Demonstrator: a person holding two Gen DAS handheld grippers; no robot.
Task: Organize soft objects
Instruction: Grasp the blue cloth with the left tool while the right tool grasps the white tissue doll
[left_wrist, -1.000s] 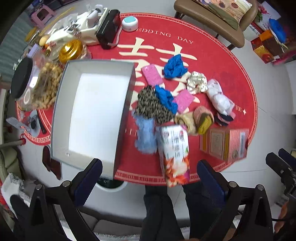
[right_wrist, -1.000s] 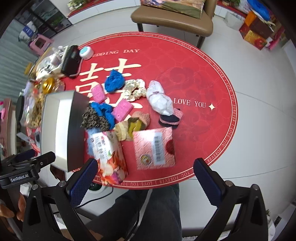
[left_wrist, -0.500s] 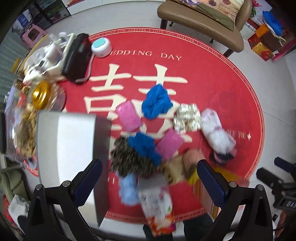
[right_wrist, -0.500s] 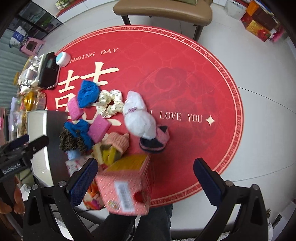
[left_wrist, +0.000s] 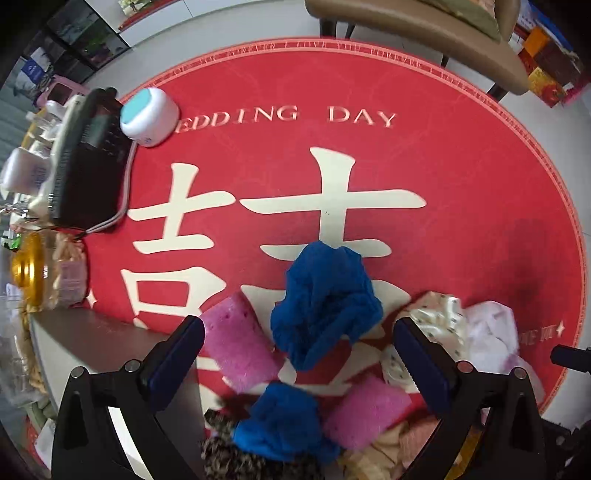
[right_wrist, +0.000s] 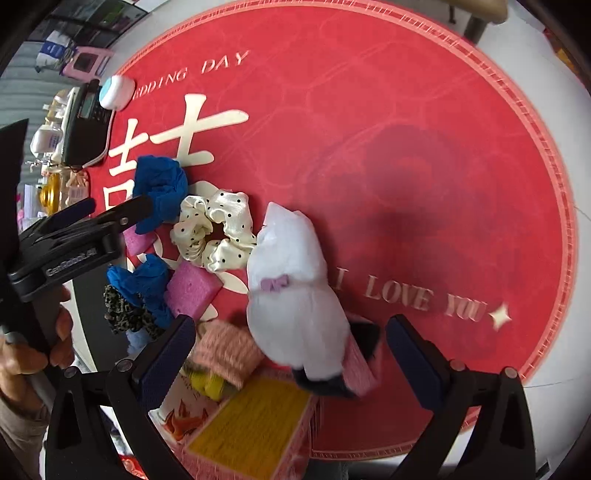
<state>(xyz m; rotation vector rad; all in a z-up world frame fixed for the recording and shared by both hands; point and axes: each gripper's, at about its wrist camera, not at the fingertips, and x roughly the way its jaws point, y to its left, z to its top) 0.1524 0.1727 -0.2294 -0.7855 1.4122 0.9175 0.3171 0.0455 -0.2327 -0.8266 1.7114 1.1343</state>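
Both grippers nearer — box (left_wrist: 110, 332) edge-on.

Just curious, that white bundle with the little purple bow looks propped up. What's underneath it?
Under the near end of the white bundle lies a dark and pink slipper-like piece, partly showing. Whatever else it covers, the bundle hides.

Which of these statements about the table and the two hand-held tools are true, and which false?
1. Both tools' jaws are open and hold nothing. True.
2. The crumpled blue cloth lies in front of the left gripper. True.
3. The cream polka-dot scrunchie is inside a box. False: it lies on the round red mat.
4. The white fabric bundle is ahead of the right gripper. True.
5. The mat reads "HAPPY BIRTHDAY". False: "WEDDING DAY", partly hidden, and "I LOVE YOU".
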